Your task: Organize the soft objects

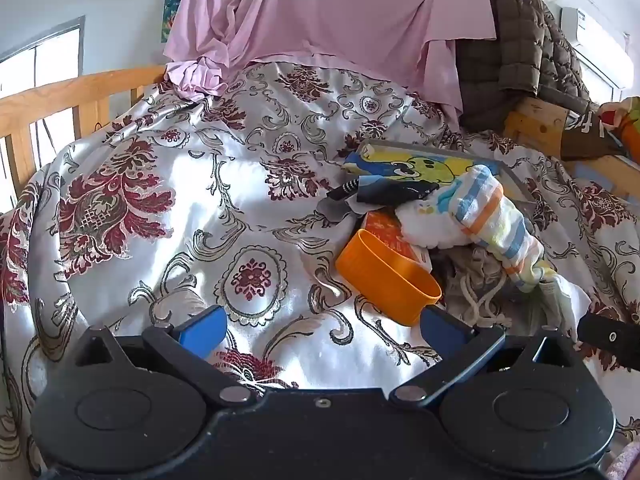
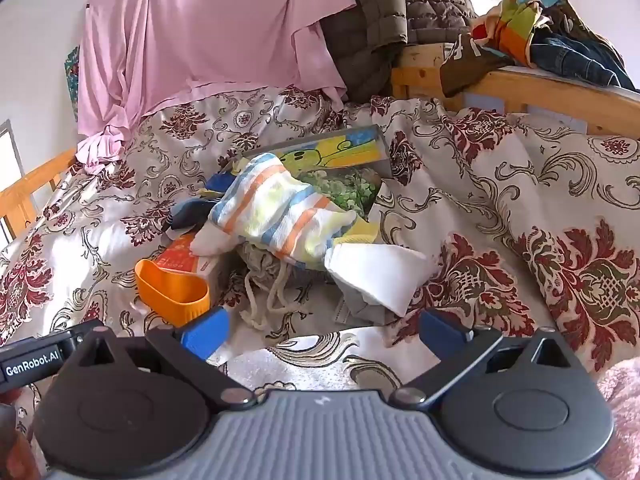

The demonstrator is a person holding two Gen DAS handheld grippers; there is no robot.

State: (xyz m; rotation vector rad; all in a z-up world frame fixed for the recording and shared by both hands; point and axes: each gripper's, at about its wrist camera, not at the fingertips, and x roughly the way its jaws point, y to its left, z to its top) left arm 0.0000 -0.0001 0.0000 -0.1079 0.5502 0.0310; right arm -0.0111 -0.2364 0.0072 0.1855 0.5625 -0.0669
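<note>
Left gripper (image 1: pixel 322 334): fingers apart, nothing between them, hovering over the bedspread (image 1: pixel 192 208). Right gripper (image 2: pixel 324 334): fingers apart, likewise empty, low over the same bed.

Soft items, one heap:
- Striped towel (image 2: pixel 276 216), white with orange, blue and yellow bands. Lies ahead of the right gripper, slightly left of its centre line; from the left gripper it sits ahead and well to the right. Long axis runs slantwise, from far-left to near-right in both views.
- White cloth (image 2: pixel 376 276), folded, just ahead of the right gripper, touching the towel's near end.
- Dark socks (image 1: pixel 380 194), beyond the towel's far end.
- Grey drawstring bag (image 2: pixel 260 268), under the towel, its cords trailing toward the right gripper.

Hard items in the heap:
- Orange cup (image 1: pixel 386 276), on its side, just ahead-right of the left gripper, close to its right finger.
- Orange box (image 2: pixel 188 258), behind the cup, partly under the towel.
- Picture box (image 2: pixel 340 148), beyond the heap.

Background: pink sheet (image 1: pixel 320 8), brown jacket (image 1: pixel 516 48), wooden rail (image 2: pixel 552 92) with clothes on it.

Judgement: task barely begun, heap unsorted. Right gripper is nearer the towel and white cloth; a straight forward reach would meet the white cloth first. Left gripper would have to pass the cup.
</note>
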